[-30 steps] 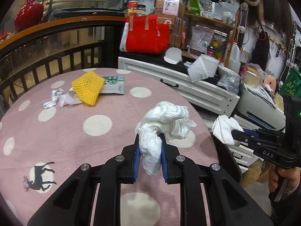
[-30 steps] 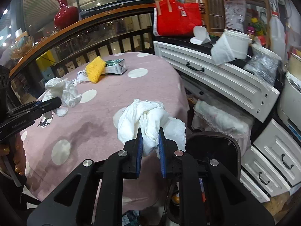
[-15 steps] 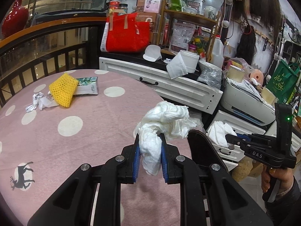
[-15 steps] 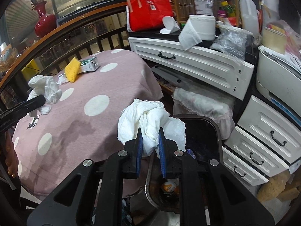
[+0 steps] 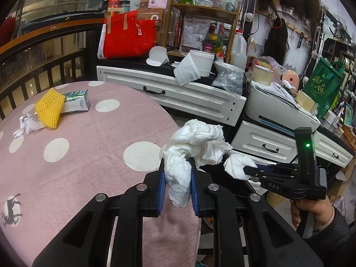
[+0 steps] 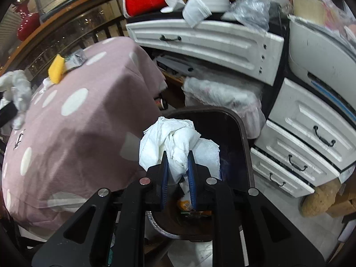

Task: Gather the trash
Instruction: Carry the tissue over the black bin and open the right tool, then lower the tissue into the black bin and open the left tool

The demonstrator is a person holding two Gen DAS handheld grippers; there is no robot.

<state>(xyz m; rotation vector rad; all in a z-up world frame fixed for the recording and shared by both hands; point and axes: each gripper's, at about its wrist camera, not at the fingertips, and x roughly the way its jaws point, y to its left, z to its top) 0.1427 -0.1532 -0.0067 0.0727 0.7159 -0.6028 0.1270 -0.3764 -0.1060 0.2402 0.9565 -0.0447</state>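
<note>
The right claw (image 6: 177, 166), pinching a white tissue wad (image 6: 171, 142), has moved from over the pink desk (image 6: 73, 120) to above the dark bin (image 6: 242, 138). The left claw (image 5: 177, 178) pinches its own tissue (image 5: 195, 142).

Surface (image 5: 93, 155): fills the left of both views; its cloth hangs over the near edge.
Far side of surface: a mesh sleeve (image 5: 50, 108) lies partly over a carton (image 5: 76, 102), with a crumpled wrapper (image 5: 26, 124) just left of it.
Left claw (image 5: 177, 178): above the surface's right edge, clamped on a tissue wad (image 5: 195, 146).
Right claw (image 6: 178, 173): right of the surface, above the bin (image 6: 244, 138), closed on a second tissue wad (image 6: 175, 142).
Bin: on the floor between the surface and the drawer unit (image 6: 307, 138); scraps lie inside.
Cabinet (image 5: 178, 95): behind the surface, carrying a bag (image 5: 128, 35) at left and a paper roll (image 5: 195, 66) to its right.
</note>
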